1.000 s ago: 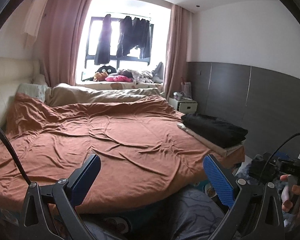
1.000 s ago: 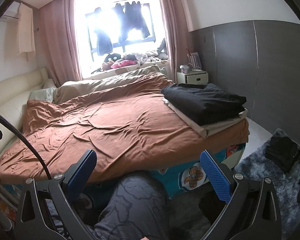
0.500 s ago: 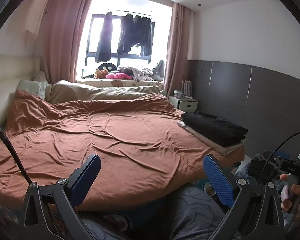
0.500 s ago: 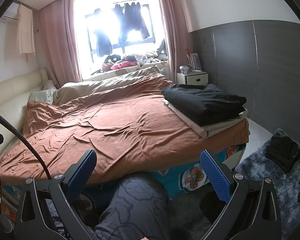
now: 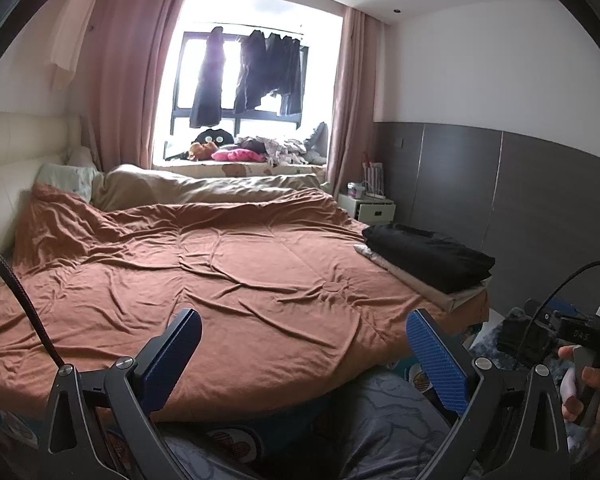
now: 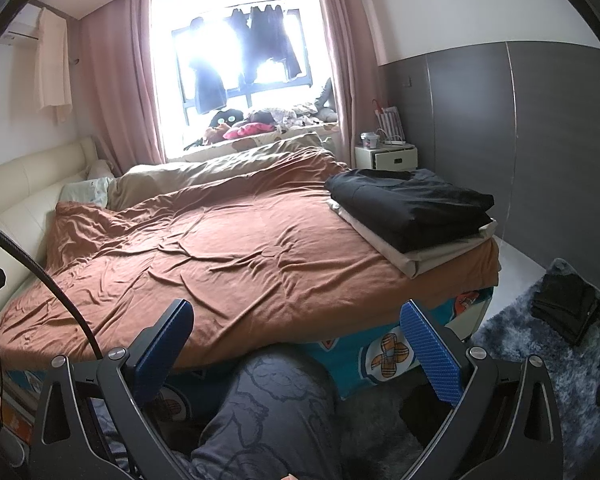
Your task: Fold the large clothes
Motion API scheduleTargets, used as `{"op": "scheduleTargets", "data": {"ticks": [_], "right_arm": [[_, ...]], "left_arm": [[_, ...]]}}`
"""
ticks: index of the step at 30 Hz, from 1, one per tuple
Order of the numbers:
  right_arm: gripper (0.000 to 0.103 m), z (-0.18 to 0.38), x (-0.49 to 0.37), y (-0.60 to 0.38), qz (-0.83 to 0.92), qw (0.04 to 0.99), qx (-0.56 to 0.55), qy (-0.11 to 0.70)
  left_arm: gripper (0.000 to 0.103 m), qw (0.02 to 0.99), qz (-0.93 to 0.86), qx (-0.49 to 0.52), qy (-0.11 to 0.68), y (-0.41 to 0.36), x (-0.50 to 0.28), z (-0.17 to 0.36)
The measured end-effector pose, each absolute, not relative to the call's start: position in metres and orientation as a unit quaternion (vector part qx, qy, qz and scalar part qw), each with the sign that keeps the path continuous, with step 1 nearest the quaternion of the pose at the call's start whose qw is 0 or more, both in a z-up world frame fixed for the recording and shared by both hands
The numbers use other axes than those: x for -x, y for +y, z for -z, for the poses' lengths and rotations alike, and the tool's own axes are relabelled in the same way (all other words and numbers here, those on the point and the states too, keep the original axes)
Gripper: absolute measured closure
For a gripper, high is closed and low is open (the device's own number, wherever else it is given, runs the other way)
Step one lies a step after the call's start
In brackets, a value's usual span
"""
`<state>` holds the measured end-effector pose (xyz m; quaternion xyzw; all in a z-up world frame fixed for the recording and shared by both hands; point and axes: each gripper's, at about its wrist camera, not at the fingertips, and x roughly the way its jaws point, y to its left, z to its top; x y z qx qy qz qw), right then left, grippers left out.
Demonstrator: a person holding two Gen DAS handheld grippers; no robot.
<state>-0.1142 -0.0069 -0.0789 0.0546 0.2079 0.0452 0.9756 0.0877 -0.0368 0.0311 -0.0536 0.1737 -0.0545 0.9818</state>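
A folded black garment (image 5: 428, 252) lies on a folded beige one (image 5: 432, 288) at the right corner of the bed; both show in the right wrist view, black (image 6: 408, 204) on beige (image 6: 424, 252). A wrinkled brown duvet (image 5: 220, 272) covers the bed (image 6: 220, 248). My left gripper (image 5: 300, 340) is open and empty above the bed's near edge. My right gripper (image 6: 296, 332) is open and empty at the bed's near edge. A dark garment (image 6: 564, 308) lies on the grey rug.
A white nightstand (image 6: 384, 156) stands by the far right of the bed. A shaggy grey rug (image 6: 540, 352) covers the floor on the right. My knee in patterned trousers (image 6: 272, 412) is below the right gripper. Clothes hang in the window (image 5: 252, 72).
Both views have tilted up slightly, so the bed sits a little lower in frame. Both grippers stay open and empty.
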Motion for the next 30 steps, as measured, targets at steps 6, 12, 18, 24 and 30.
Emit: {"op": "scheduleTargets", "data": {"ticks": [6,12,18,24,30], "right_arm": [[0.000,0.0786,0.1128,-0.0079,-0.045,0.975,-0.055,0.209],[0.000,0.0770,0.1137,-0.0053,-0.046,0.975,-0.057,0.209],[0.000,0.0775,0.1147,-0.0042,-0.045,0.975,-0.057,0.209],[0.000,0.0777,0.1156,-0.0027,-0.045,0.975,-0.057,0.210],[0.000,0.0774,0.1154,-0.0031,-0.045,0.975,-0.057,0.210]], "left_arm": [[0.000,0.982,0.051,0.051,0.173,-0.0381,-0.0871,-0.0314],[0.000,0.983,0.050,0.049,0.171,-0.0396,-0.0858,-0.0313],[0.000,0.983,0.051,0.049,0.171,-0.0407,-0.0850,-0.0314],[0.000,0.983,0.051,0.050,0.172,-0.0404,-0.0847,-0.0309],[0.000,0.983,0.051,0.049,0.172,-0.0426,-0.0839,-0.0311]]}}
